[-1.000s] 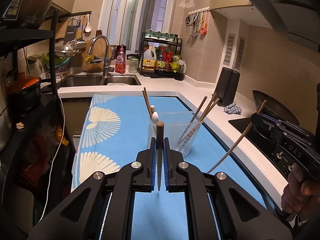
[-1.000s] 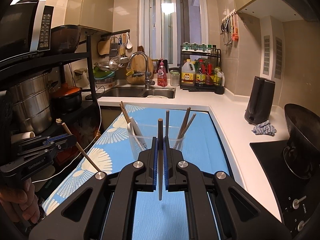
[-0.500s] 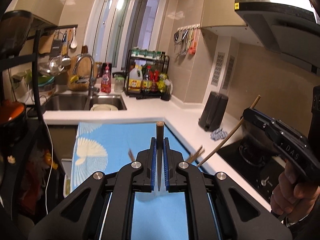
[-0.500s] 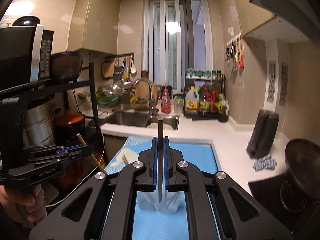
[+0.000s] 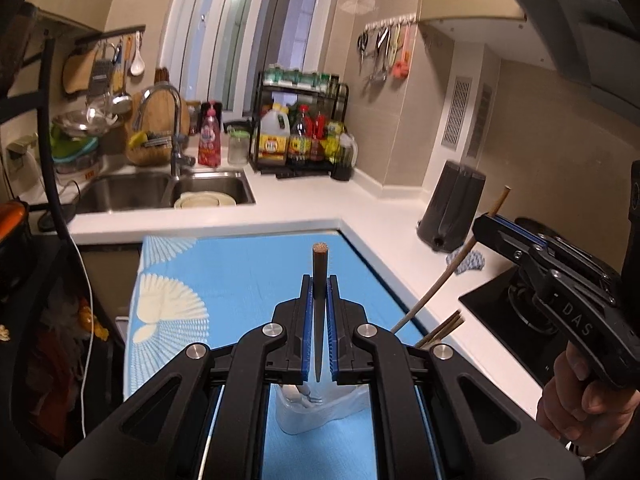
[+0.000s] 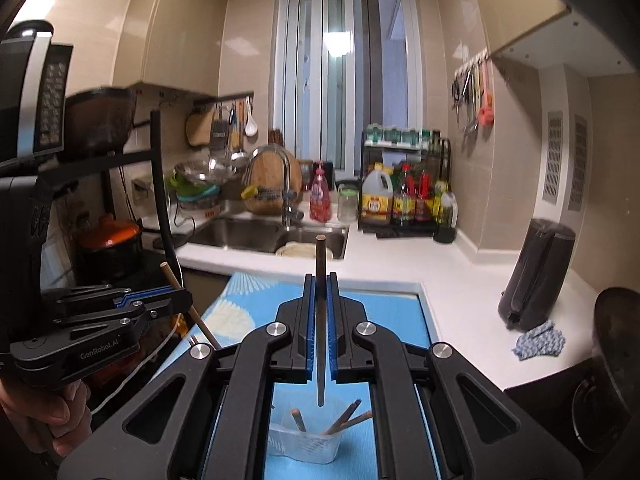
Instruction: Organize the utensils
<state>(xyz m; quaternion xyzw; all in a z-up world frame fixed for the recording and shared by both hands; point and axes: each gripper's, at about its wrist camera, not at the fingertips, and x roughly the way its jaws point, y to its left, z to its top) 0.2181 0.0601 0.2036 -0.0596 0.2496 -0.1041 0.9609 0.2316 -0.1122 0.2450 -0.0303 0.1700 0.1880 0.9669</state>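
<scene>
My left gripper (image 5: 319, 292) is shut on a brown wooden chopstick (image 5: 319, 272) that stands upright between the blue pads. My right gripper (image 6: 319, 292) is shut on another chopstick (image 6: 320, 264) the same way. A clear plastic cup (image 6: 306, 446) with several chopsticks stands on the blue mat below both grippers; it also shows in the left wrist view (image 5: 316, 412), mostly hidden by the gripper body. Each gripper appears in the other's view: the right one (image 5: 484, 224), the left one (image 6: 180, 300).
The blue patterned mat (image 5: 240, 280) covers the counter. A sink (image 6: 276, 236) and bottle rack (image 6: 404, 196) stand at the back. A black knife block (image 6: 536, 272) and a checked cloth (image 6: 538, 340) are on the right, with the stove (image 5: 516, 316) beside them.
Both grippers have risen with their chopsticks and now stand above the cup, which has dropped low in both views.
</scene>
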